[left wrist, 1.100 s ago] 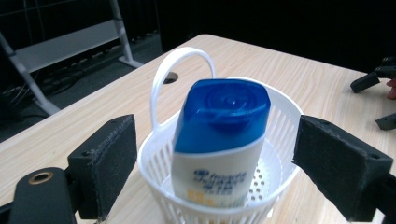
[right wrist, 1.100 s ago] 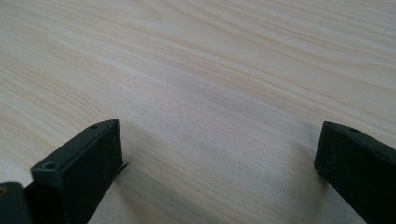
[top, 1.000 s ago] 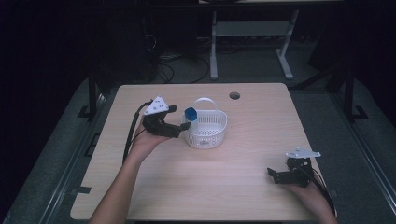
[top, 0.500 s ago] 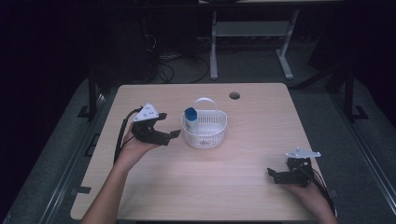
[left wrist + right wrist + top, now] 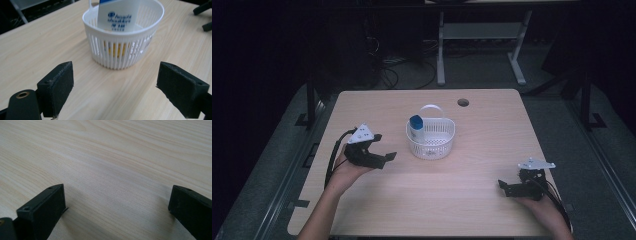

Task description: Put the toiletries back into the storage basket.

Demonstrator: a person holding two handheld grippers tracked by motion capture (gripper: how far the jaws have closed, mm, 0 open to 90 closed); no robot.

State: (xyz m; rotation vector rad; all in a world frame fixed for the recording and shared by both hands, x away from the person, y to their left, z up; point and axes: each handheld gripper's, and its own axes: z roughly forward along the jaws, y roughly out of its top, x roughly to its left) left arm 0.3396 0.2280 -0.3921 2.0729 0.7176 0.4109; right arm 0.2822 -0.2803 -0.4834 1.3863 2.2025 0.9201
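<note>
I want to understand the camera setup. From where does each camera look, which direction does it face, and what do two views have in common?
High view: sits above the person's side, faces forward and down on the table; shows both forearms, the left gripper and right gripper.
Left gripper view: rides the left gripper, faces the basket holding a bottle; its open fingers show.
Right gripper view: rides the right gripper, faces bare tabletop; its open fingers show.
Shared: high and left gripper views both show basket and bottle.
</note>
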